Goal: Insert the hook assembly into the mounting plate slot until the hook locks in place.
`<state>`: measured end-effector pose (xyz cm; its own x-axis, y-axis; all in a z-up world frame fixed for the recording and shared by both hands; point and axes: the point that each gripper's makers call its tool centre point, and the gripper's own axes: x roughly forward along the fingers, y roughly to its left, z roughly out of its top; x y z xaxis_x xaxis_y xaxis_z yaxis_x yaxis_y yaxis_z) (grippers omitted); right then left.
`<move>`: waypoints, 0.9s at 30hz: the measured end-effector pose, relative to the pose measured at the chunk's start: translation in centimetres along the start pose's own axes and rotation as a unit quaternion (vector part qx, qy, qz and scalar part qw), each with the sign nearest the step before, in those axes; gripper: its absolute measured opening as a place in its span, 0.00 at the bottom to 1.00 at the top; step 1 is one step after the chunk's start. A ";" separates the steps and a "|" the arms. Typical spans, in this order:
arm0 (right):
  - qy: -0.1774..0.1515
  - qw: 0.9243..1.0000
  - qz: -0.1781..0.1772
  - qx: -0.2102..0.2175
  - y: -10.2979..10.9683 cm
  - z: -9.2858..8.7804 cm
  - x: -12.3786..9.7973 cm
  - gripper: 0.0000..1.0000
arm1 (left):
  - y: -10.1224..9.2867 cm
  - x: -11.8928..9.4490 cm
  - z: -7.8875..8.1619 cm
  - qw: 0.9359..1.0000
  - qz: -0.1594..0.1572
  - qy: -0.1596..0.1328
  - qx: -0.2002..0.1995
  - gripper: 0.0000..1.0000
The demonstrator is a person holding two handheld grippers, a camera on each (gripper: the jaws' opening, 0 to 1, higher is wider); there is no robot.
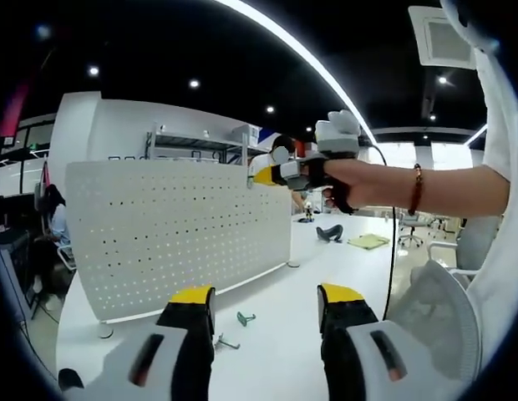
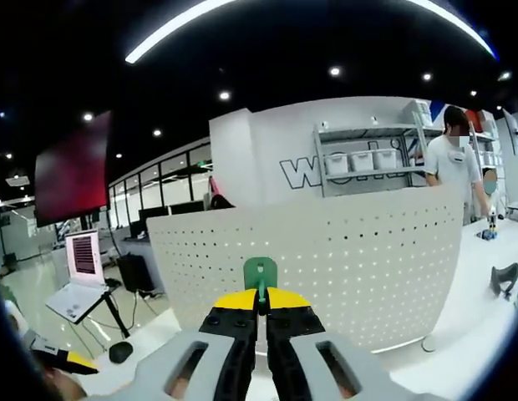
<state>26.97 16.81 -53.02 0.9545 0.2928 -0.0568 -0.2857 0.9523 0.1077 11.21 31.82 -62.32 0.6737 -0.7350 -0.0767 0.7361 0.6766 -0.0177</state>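
Your right gripper (image 2: 260, 302) has its fingers pinched on the green hook (image 2: 260, 273), carried up to the white pegboard plate (image 2: 326, 267) standing on the counter (image 1: 276, 334). Next, seat it squarely into a slot. Your left gripper (image 1: 267, 302) waits with fingers wide, spare hooks (image 1: 245, 317) lying beyond.
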 end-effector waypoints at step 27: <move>0.001 0.999 -0.021 -0.029 -2.1 1.0 3.2 0.01 | 0.1 0.6 -0.7 1.000 -0.013 0.014 -0.004 0.56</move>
<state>30.69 15.69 -52.44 0.9658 0.2516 -0.0626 -0.2489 0.9673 0.0481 11.63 31.50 -63.10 0.6515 -0.7514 -0.1046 0.7533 0.6571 -0.0287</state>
